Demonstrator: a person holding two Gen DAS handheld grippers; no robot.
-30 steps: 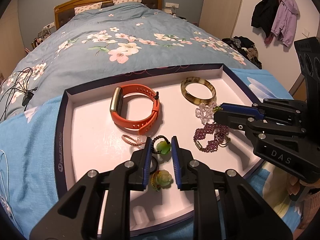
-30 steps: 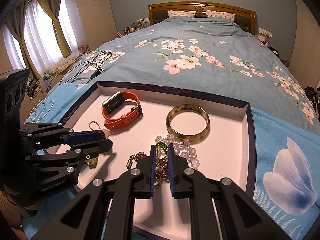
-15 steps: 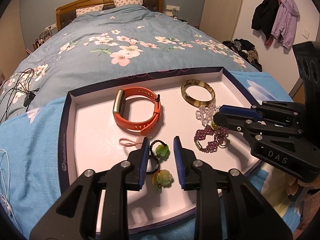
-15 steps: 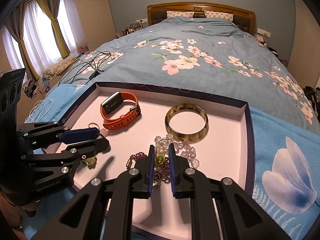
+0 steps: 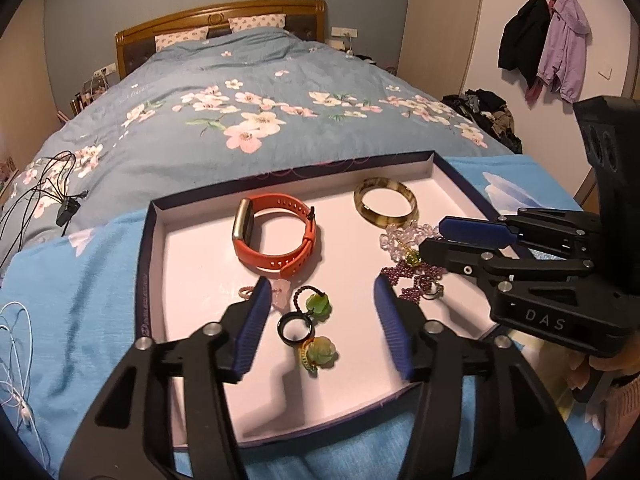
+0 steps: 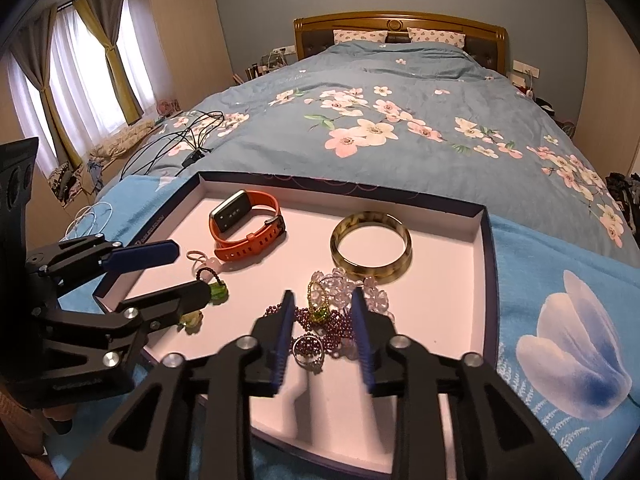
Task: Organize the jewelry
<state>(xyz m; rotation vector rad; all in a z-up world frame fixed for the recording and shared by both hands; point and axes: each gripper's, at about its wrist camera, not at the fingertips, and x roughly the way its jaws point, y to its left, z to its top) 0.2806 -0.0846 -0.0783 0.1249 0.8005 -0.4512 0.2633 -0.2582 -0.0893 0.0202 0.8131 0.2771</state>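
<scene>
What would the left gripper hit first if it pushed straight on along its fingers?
Most likely the black ring with the green flower charms, lying on the tray between the opening jaws of the left gripper. Nothing is pinched. Beyond them sits the orange watch; depth is hard to judge.

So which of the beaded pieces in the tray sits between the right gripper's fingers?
The dark purple beaded bracelet, lying loose between the opening jaws of the right gripper. The clear crystal bead bracelet lies just beyond, nearer the amber bangle.
</scene>
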